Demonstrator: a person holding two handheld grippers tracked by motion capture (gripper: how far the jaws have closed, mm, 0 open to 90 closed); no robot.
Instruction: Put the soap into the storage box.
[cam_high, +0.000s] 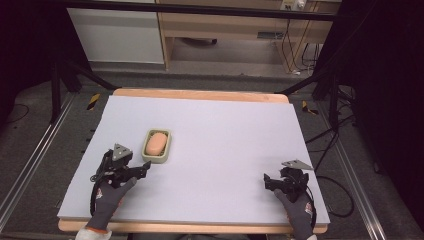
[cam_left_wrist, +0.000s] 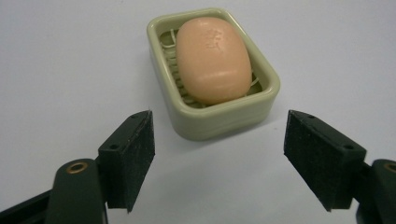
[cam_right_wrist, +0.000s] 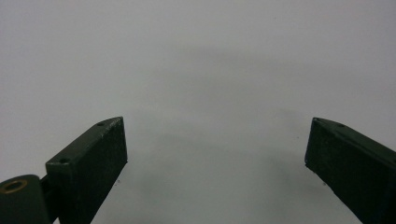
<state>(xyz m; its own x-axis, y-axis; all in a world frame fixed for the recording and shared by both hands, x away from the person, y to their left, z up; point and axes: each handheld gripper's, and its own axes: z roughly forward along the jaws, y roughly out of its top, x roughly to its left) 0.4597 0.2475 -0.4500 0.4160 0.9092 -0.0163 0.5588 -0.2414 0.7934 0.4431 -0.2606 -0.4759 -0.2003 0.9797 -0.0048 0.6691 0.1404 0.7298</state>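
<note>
While its jaws stand spread, the left tool (cam_left_wrist: 218, 161) faces the soap dish (cam_left_wrist: 224, 116) just ahead.

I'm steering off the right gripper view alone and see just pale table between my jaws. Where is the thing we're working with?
Observer: A peach oval soap bar lies in a pale green rectangular plastic dish, just ahead of the left gripper.
Operator: Is that gripper holding it?
Observer: No, its jaws stand wide open, short of the dish.
Operator: Where am I relative to the dish?
Observer: The right gripper sits at the table's near right, well apart from it.
</note>
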